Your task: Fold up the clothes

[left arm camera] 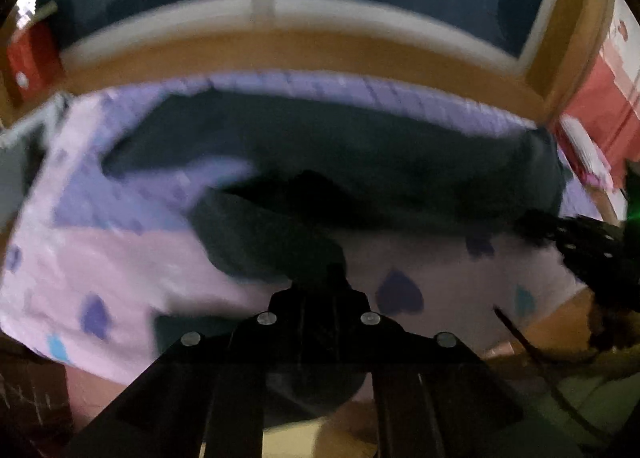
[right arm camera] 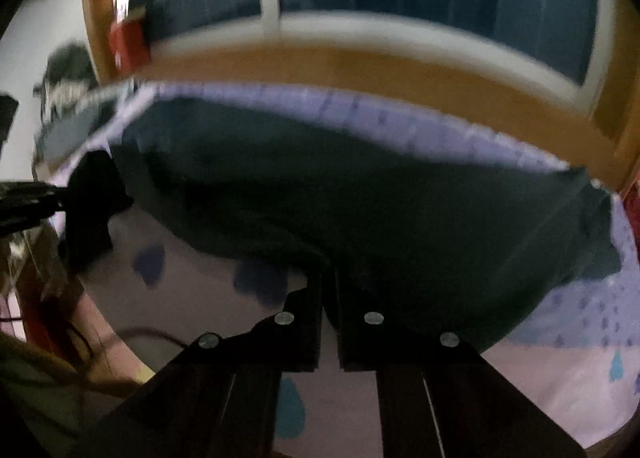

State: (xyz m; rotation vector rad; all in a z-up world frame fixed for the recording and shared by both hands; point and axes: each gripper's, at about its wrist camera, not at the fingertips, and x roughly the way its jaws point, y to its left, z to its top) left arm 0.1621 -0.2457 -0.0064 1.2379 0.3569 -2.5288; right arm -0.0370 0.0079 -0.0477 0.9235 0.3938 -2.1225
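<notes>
Dark garment (left arm camera: 360,162) on lilac heart-print bedsheet (left arm camera: 120,266), no legible writing, both hand-held grippers, left (left arm camera: 335,272) and right (right arm camera: 329,278), clamped on its hem

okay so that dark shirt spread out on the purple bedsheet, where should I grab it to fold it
Grip the dark shirt along its near hem, one corner per side, coming from the near bed edge. It lies spread across the bedsheet with that edge closest. Both grippers' jaws look already pinched there, though blur hides detail.

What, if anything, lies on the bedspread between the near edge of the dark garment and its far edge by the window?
Nothing visible does. Both the left gripper and the right gripper are shut on the near edge of the dark garment. Beyond it only the garment's own cloth and the bare bedspread show.
</notes>
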